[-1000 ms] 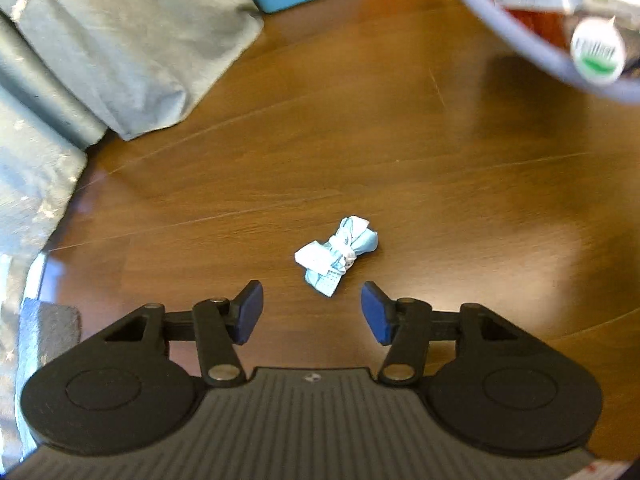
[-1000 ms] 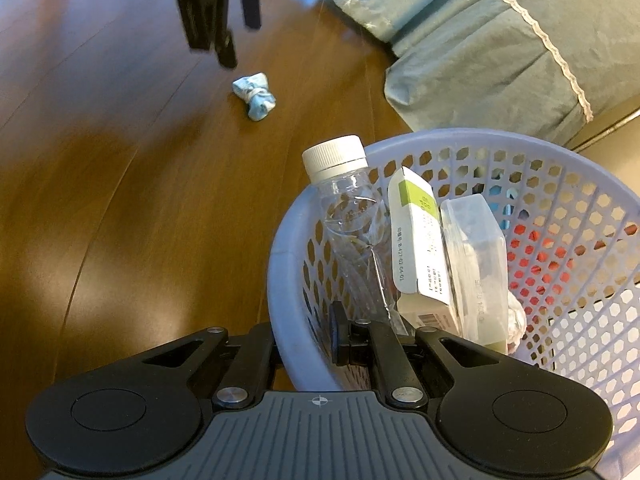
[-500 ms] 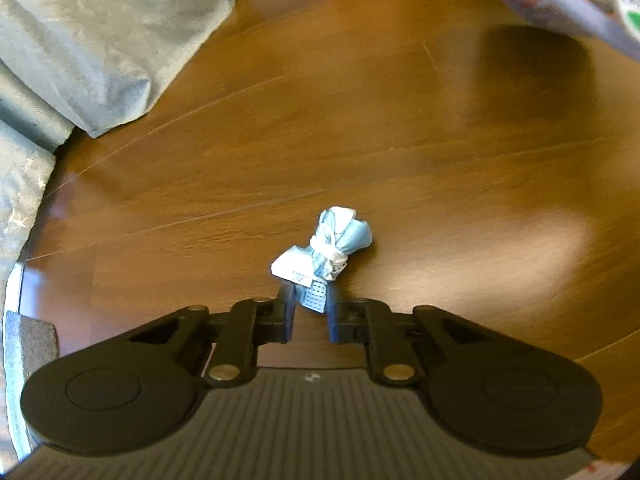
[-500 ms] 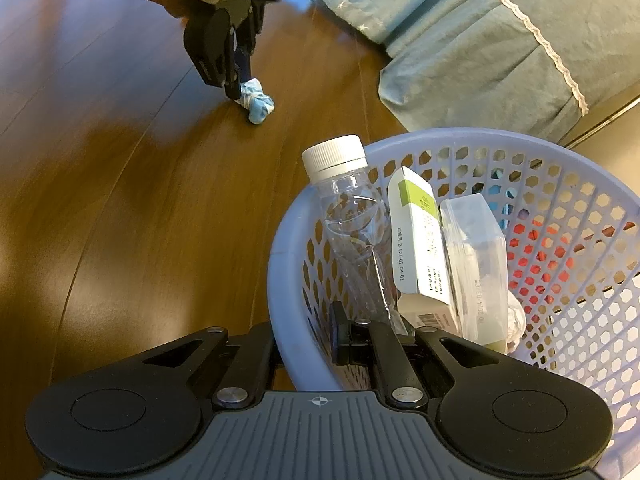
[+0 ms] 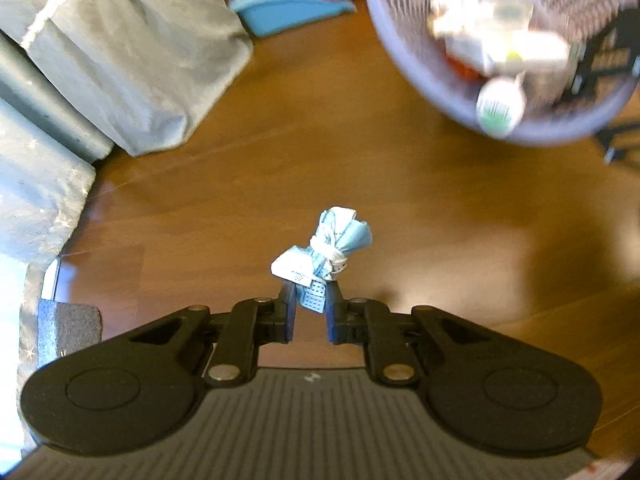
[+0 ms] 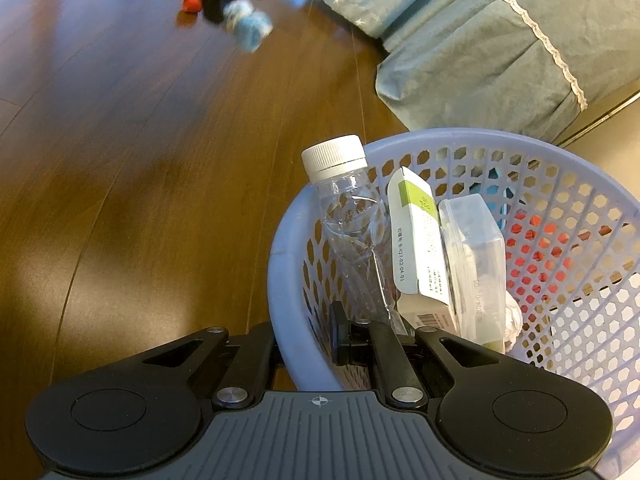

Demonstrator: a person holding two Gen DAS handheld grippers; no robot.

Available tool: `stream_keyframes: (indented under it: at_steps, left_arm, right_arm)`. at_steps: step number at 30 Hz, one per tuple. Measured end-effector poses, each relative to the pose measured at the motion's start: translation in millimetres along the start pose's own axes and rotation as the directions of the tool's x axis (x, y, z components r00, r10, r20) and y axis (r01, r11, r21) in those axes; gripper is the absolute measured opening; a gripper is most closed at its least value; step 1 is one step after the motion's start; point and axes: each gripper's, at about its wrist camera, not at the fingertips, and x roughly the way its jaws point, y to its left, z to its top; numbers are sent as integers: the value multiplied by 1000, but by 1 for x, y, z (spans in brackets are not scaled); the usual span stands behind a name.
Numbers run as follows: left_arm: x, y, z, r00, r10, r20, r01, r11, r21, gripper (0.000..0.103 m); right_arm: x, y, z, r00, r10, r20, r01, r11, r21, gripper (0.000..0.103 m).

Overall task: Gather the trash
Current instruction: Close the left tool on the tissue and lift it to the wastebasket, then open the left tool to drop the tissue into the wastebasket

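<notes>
The crumpled mask (image 5: 322,254), a blue and white wad tied with its ear loops, sits pinched at its near end between the left tongs (image 5: 311,300), above the wooden floor (image 5: 440,216). The basket (image 5: 400,52) shows blurred at upper right.

From the right wrist, the right tongs (image 6: 306,334) clamp the basket's rim (image 6: 280,256). Inside stand a bottle (image 6: 348,216) and a carton (image 6: 420,244). The mask (image 6: 246,26) hangs blurred, far off.
</notes>
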Motion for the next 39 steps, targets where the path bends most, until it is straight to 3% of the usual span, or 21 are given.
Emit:
stream_keyframes:
  at_steps: [5, 12, 39]
  left_arm:
    - [-38, -6, 40, 996, -2, 94, -5, 997, 72, 12]
    - [-63, -29, 95, 976, -48, 213, 14, 988, 156, 12]
    - [-48, -52, 122, 968, -125, 217, 82, 977, 195, 12]
  right_arm:
    - [-1, 2, 0, 1000, 2, -6, -2, 1000, -7, 5]
    - [-2, 0, 0, 1000, 4, -3, -4, 1000, 10, 5]
    - [1, -8, 5, 1000, 12, 4, -12, 999, 39, 5]
